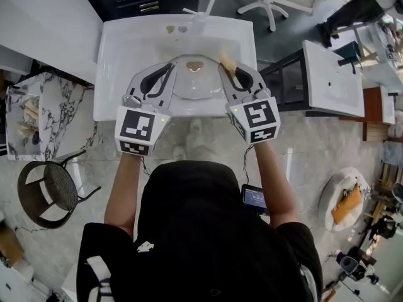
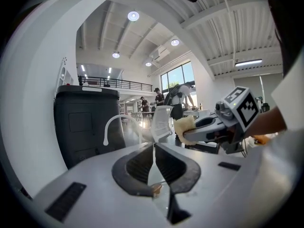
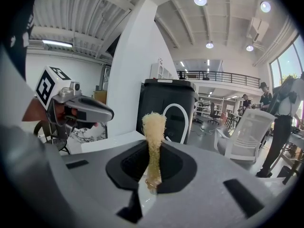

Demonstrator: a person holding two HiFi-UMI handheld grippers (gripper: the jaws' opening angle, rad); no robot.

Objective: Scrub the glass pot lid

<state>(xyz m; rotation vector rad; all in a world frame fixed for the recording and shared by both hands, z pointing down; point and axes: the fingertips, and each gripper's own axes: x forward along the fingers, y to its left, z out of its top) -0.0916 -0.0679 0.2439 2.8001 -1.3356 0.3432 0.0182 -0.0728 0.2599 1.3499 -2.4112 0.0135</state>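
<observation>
In the head view both grippers hang over the white sink. The left gripper is shut on the rim of the glass pot lid, which lies between the two grippers with its brown knob up. In the left gripper view the jaws meet on the lid's thin clear edge. The right gripper is shut on a yellow scrub sponge, just right of the lid. In the right gripper view the sponge stands upright out of the closed jaws.
The sink basin has its faucet at the far edge. A marble counter and a wire stool stand to the left. A second basin unit stands to the right.
</observation>
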